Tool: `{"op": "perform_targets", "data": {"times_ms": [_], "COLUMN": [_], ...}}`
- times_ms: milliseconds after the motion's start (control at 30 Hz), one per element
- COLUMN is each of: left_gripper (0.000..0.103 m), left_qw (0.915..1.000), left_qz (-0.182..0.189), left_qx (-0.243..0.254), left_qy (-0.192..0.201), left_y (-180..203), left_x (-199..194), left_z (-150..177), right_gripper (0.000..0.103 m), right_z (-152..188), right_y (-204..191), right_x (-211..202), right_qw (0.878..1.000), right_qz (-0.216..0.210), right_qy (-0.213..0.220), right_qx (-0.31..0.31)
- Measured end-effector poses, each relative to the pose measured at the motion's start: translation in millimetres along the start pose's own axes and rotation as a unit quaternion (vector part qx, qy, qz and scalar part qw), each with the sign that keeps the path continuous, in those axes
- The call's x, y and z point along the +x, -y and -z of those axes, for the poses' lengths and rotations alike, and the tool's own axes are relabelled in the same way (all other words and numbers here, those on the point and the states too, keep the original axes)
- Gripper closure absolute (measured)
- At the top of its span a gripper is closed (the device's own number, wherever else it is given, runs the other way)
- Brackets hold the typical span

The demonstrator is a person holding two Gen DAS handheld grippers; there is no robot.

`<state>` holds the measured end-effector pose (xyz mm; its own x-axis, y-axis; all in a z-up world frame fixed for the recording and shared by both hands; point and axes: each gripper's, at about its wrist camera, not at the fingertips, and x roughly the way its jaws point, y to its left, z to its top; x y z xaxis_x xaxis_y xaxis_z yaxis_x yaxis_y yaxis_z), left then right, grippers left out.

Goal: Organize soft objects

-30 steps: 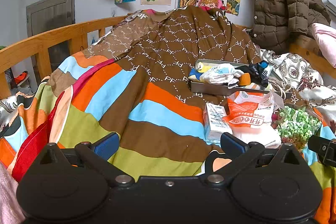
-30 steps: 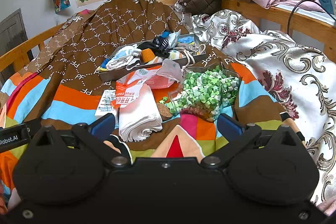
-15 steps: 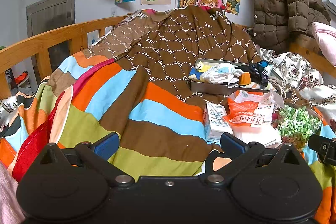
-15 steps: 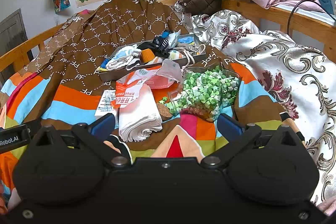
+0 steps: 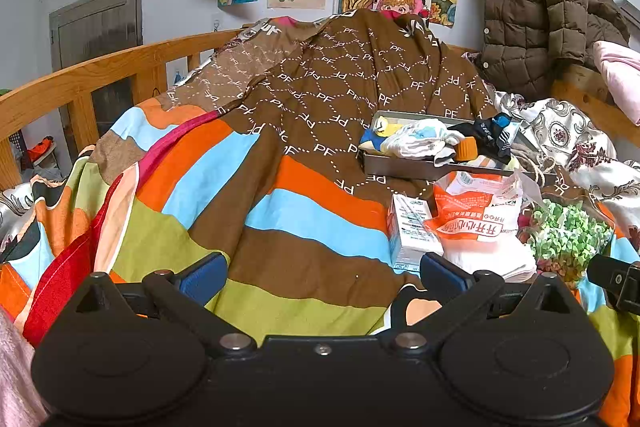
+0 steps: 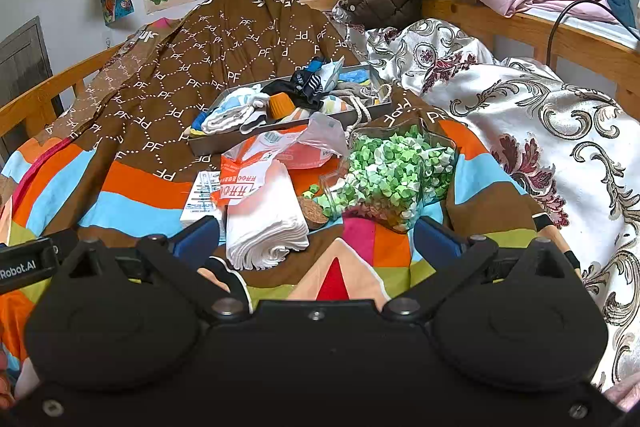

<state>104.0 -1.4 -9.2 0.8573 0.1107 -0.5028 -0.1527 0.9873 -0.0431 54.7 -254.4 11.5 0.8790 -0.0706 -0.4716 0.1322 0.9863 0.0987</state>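
both grippers, left gripper [image 5: 320,269] and right gripper [image 6: 316,233], spread wide and empty; folded white cloth stack [image 6: 266,223] lies just ahead beside tipped clear jar of green paper stars [image 6: 394,175]; risk: clipping jar spills stars.

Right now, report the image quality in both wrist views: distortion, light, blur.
Left wrist view: fisheye bends the wooden bed rail; light is soft and even, the metal tray sharp. Right wrist view: same bowing at the edges, the jar of green paper stars crisp, no glare; the open right gripper fills the bottom, dark.
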Motion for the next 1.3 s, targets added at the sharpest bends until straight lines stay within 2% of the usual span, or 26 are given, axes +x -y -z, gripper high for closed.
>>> {"op": "perform_targets", "data": {"times_ms": [900, 1100, 1300], "left_gripper": [0.001, 0.001, 0.001], "left_qw": [1.0, 0.9995, 0.9991], "left_qz": [0.001, 0.011, 0.012], "left_qx": [0.0, -0.021, -0.03], "left_qy": [-0.001, -0.023, -0.028], "left_y": [0.0, -5.4, -8.4], "left_x": [-0.3, -0.3, -4.4], "left_z": [1.1, 4.3, 2.0], "right_gripper": [0.001, 0.001, 0.001], "right_z": [-0.1, -0.3, 1.0], "right_y": [-0.4, -0.6, -0.5], "right_x": [-0.2, -0.2, -0.4], "right_qw": [1.0, 1.0, 1.0], "right_qz": [0.0, 0.0, 0.0], "right_qy": [0.0, -0.001, 0.0], "right_qx": [0.0, 0.0, 0.0]}}
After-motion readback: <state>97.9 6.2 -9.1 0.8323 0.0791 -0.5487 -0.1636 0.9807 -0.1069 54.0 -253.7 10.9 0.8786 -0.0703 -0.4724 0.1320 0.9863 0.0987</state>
